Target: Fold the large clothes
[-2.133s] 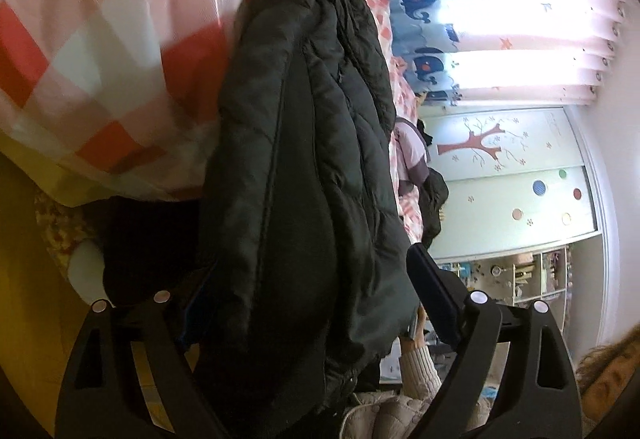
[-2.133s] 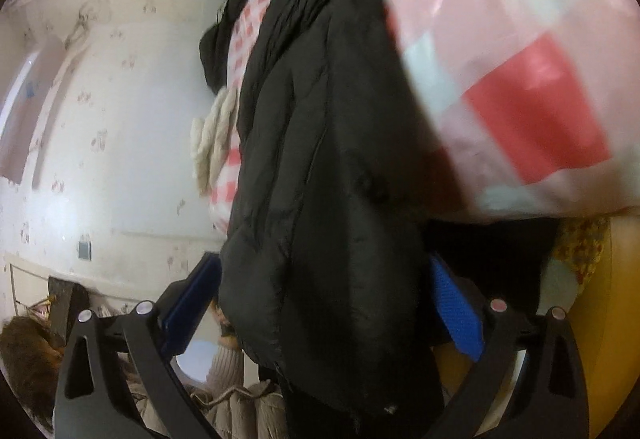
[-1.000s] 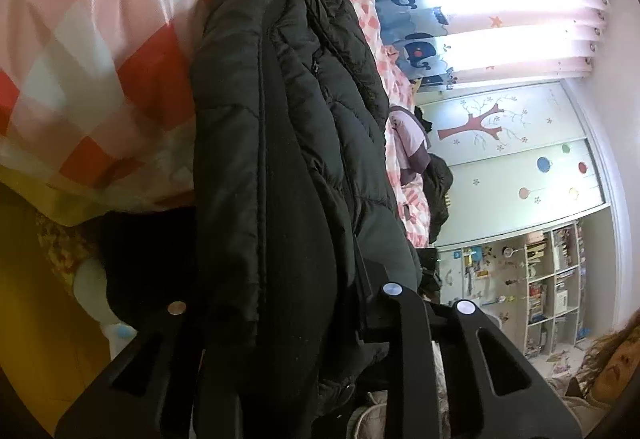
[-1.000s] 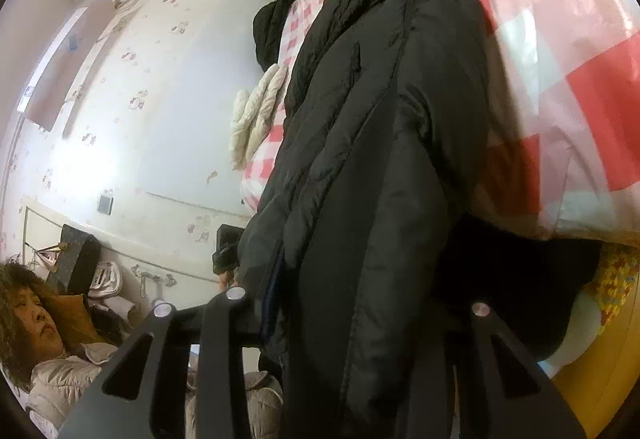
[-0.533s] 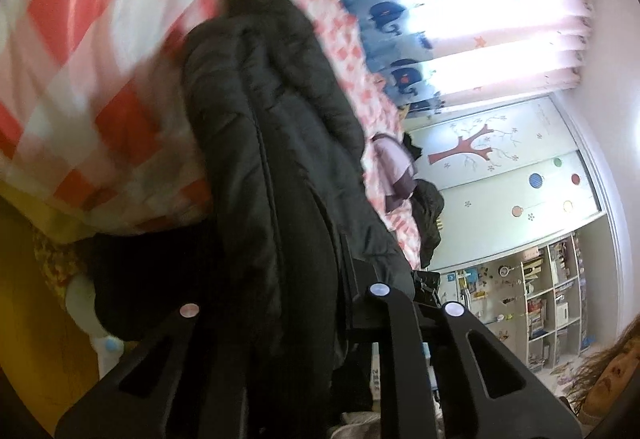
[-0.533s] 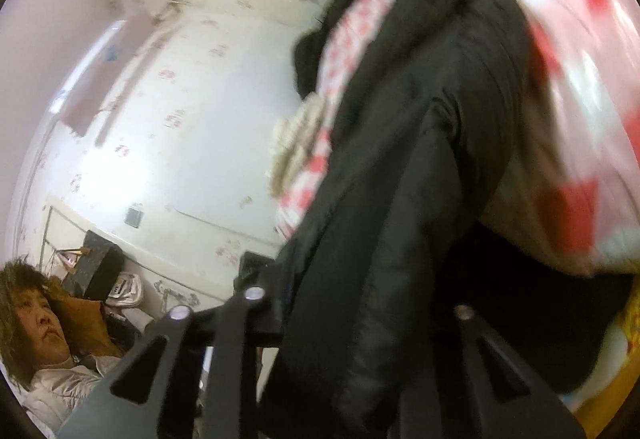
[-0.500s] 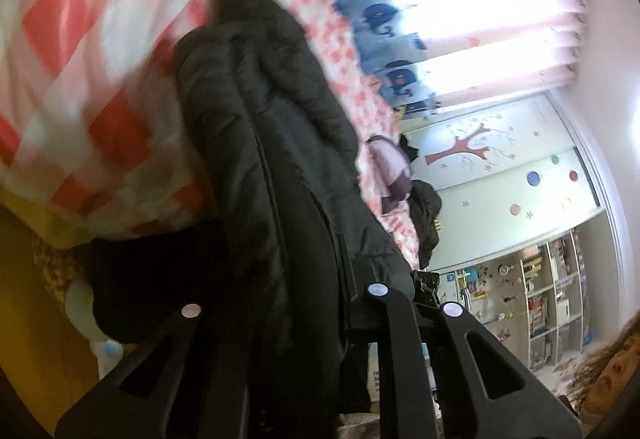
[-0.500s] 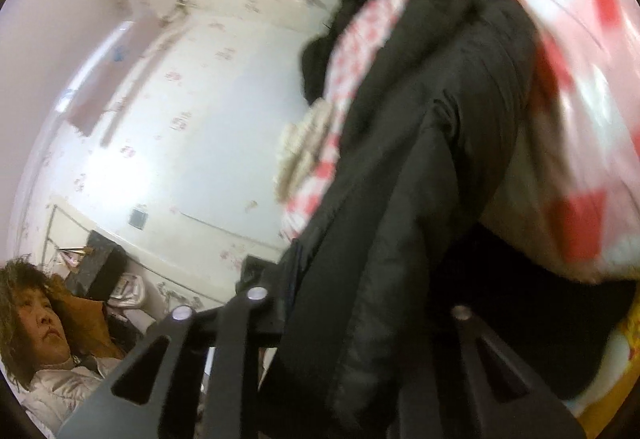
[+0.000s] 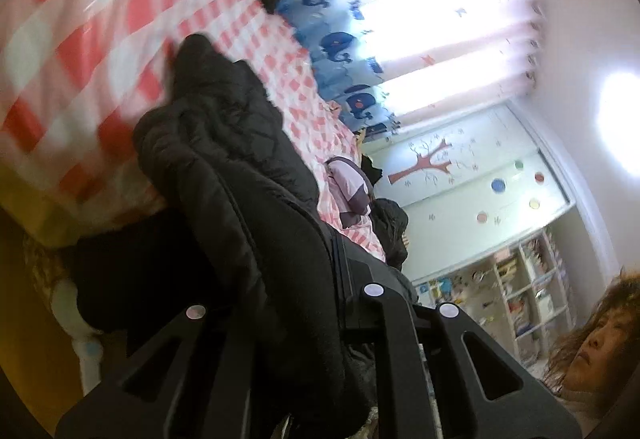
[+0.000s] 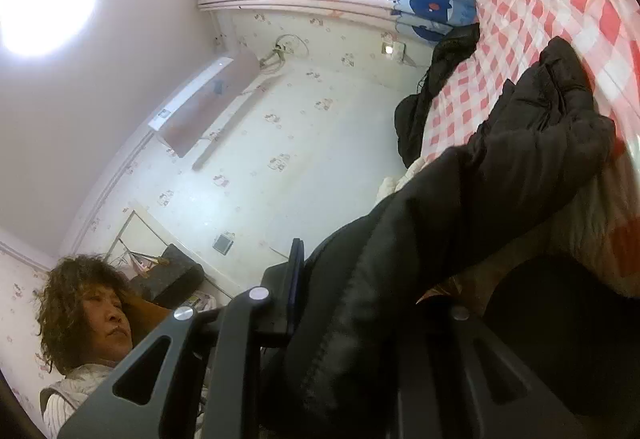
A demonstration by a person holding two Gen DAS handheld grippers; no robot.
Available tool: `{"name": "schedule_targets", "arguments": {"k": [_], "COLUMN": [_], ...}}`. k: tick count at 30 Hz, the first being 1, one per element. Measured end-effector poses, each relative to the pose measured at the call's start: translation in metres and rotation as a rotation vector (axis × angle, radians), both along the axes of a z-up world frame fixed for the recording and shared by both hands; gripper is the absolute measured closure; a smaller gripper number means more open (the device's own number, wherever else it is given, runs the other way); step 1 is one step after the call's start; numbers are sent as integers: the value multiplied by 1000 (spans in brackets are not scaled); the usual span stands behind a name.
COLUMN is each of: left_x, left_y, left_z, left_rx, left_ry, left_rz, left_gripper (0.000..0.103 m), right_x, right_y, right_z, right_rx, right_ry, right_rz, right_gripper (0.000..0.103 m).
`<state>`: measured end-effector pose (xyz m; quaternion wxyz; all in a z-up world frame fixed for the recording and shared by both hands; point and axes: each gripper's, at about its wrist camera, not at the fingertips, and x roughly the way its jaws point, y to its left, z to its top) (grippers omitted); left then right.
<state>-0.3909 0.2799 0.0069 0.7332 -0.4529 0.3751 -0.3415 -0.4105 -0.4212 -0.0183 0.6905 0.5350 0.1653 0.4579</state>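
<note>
Black quilted fabric is filling the middle of both my views: the coat [image 9: 224,167] is running forward from each gripper and lying on the bed cover [image 9: 92,51], a pink, red and white check that is spreading out beyond the fingertips. My left gripper [image 9: 280,303] is pinching a thick fold of the coat, its jaws drawn in narrow with the padding bulging over and around them. My right gripper [image 10: 360,303] is clamping another fold of the same coat [image 10: 500,175], its jaws also narrow, and the cloth is hiding the finger on the right side of that view almost completely. Ahead of the left gripper and off to its right, I am seeing a curtain [image 9: 440,19] with blue whale prints, glowing with daylight, and below it a cupboard door [image 9: 472,175] with a red tree painted on it. Further dark clothes [image 10: 436,87] are lying at the far edge of the bed ahead of the right gripper. A person [image 10: 84,319] is sitting behind it to the left, against a patterned wall [image 10: 280,159].
</note>
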Motion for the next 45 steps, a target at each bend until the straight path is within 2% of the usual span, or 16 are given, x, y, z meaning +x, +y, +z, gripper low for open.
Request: {"name": "schedule_targets", "arguments": {"k": [4,10,15,19,25,28,31,34,37,41,45], "left_x": [2,39,108,180,276,314,349,381,407,436,457], "left_y": [6,3,-5,-17,-28,-33,-40,-45,-50,-56,-62], "left_z": [-16,24,53,72,67,65,55,32,7,-29,-65], "left_rx": [-43,-50,-82,-91,-116,-108,-74,-63,-40,-16,26], "left_ry": [39,-22,-46,-70,-4,3,27,80,127,183,238], "left_rz": [28,54,85,109,169,191,213,229,249,281,311], "left_gripper": [95,95,95,95,95,95,95,95,95,95,94], "right_x": [4,35,91,149,233,264,303,332,363,390,405], "right_y": [4,0,-5,-11,-18,-19,-23,-25,-28,-29,-29], "right_z": [-8,17,43,57,60,60,50,30,-5,-44,-74], "right_rx": [23,28,14,4,-18,-37,-58,-74,-91,-115,-119], "right_ry": [14,-34,-45,-16,57,85,143,223,337,452,526], "right_rz": [8,18,-1,-40,-83,-95,-119,-147,-174,-195,-209], "right_gripper": [84,84,84,84,84,84,84,84,84,84,84]}}
